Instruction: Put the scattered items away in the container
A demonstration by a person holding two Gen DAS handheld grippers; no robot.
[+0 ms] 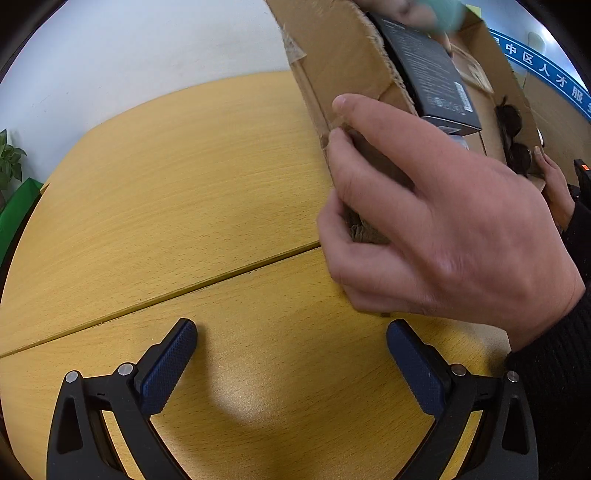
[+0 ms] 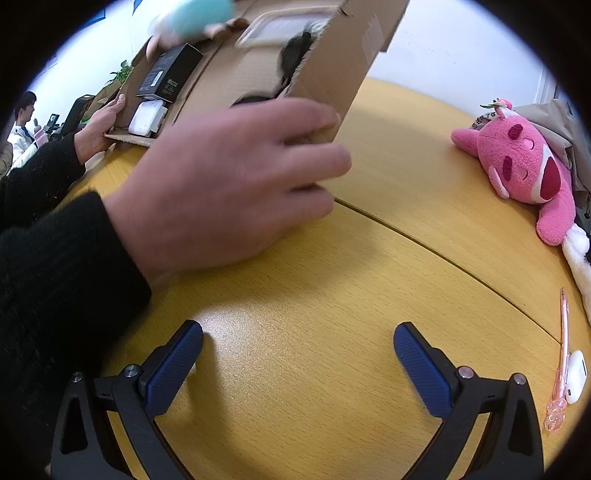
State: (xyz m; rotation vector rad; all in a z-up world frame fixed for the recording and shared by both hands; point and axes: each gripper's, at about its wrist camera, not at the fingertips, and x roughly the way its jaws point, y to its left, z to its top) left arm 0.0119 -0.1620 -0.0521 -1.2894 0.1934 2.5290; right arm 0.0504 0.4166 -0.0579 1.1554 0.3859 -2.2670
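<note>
My left gripper (image 1: 291, 354) sits low over the wooden table (image 1: 166, 177), jaws spread wide with nothing between them. My right gripper (image 2: 297, 360) is in the same condition: jaws spread, nothing held, bare tabletop beneath.

The cardboard box (image 1: 332, 48) is tipped steeply on its edge. A bare hand (image 1: 436, 218) in a black sleeve grips its near corner; a second hand (image 2: 101, 125) holds the far end. Inside the tilted box I see a black carton (image 1: 428, 74), a white case (image 2: 147, 118), sunglasses (image 1: 513, 136) and a blurred teal object (image 2: 199, 14) at the upper rim; I cannot tell what that is.

Outside the box, on the table in the right wrist view: a pink plush toy (image 2: 524, 166) lies at the far right edge, a pink pen (image 2: 561, 358) lies nearer, and a white earbud case (image 2: 576, 376) is just beside the pen. A person (image 2: 22, 122) is seen in the background, left.
</note>
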